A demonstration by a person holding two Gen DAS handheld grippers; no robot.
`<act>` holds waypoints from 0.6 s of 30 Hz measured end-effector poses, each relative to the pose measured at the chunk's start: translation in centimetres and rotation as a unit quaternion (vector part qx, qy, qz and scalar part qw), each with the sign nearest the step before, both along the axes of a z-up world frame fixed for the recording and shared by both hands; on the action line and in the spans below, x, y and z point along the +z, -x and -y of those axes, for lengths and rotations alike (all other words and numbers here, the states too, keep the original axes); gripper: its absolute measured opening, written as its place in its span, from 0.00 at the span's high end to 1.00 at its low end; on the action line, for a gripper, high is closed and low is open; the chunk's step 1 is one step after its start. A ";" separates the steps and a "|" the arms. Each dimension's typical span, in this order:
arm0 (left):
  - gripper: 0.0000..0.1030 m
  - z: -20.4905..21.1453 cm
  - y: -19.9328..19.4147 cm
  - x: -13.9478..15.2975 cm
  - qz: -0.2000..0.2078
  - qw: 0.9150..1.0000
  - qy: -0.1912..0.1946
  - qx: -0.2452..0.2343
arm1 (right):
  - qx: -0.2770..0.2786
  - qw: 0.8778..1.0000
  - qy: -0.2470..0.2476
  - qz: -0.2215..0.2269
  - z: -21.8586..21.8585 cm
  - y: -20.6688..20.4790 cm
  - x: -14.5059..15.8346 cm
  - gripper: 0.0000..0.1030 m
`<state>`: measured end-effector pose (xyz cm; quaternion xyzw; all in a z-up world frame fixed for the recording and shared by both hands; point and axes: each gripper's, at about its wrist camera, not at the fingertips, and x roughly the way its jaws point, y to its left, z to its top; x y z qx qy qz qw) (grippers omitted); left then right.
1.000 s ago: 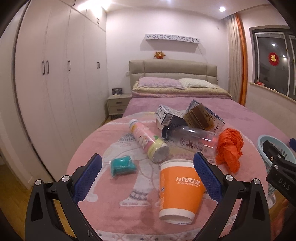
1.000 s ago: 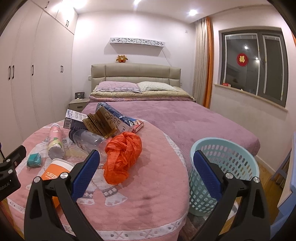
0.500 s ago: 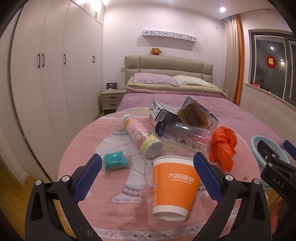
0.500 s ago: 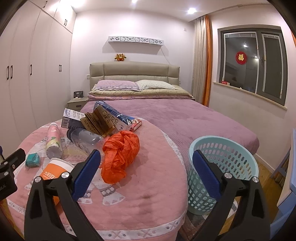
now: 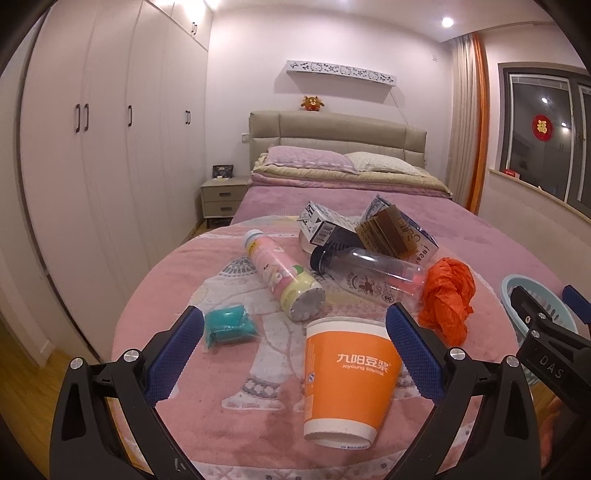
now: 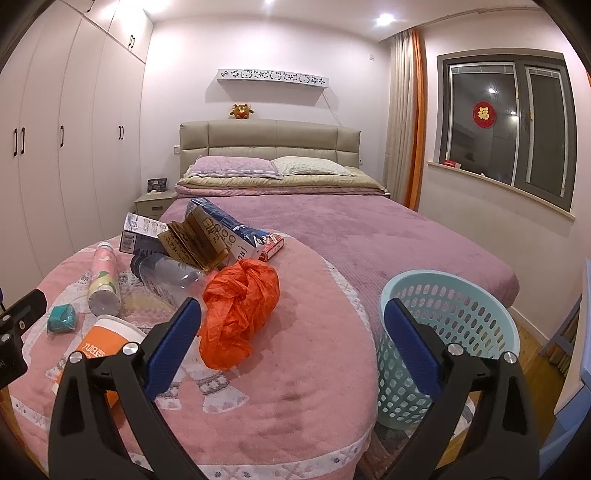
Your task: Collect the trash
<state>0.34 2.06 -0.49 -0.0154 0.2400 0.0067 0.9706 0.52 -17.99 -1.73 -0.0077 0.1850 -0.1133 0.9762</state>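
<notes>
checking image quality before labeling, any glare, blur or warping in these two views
Left wrist view: sharp, strong fisheye bowing of the wardrobe, ceiling spotlight blown out. Right wrist view: same warping, dark window reflecting room lights, basket crisp, warm dim light overall.

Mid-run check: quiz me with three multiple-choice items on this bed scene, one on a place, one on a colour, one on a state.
1. The pale blue perforated plastic basket stands:
A on the blanket
B on the floor beside the bed
C on the nightstand

2. The crumpled plastic bag is:
A orange
B green
C white

3. The orange paper cup is:
A held in a tool
B crushed flat
C upside down, free

Answers: 1 B, its base meets the floor off the bed's edge. 2 A, plainly orange. 3 C, its wide rim is down and both tools, left and right, gape empty.
</notes>
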 end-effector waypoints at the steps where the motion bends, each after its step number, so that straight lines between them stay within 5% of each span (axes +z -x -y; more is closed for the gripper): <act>1: 0.07 0.0 -0.1 -0.1 0.000 1.000 -0.001 0.000 | 0.000 1.000 0.000 0.000 0.0 0.0 0.0 0.08; 11: 0.07 -1.3 -0.4 -0.8 -0.018 0.998 0.034 -0.039 | 0.002 1.000 0.019 -0.012 -0.1 -0.9 -0.1 0.19; 16: 0.07 -0.8 -1.7 -1.8 -0.094 0.984 0.051 -0.145 | 0.007 1.000 0.024 -0.009 0.6 -1.9 0.5 0.22; 18: 0.07 0.5 -2.2 -2.4 -0.122 0.978 0.043 -0.163 | 0.011 1.000 0.022 -0.009 1.0 -2.5 0.7 0.33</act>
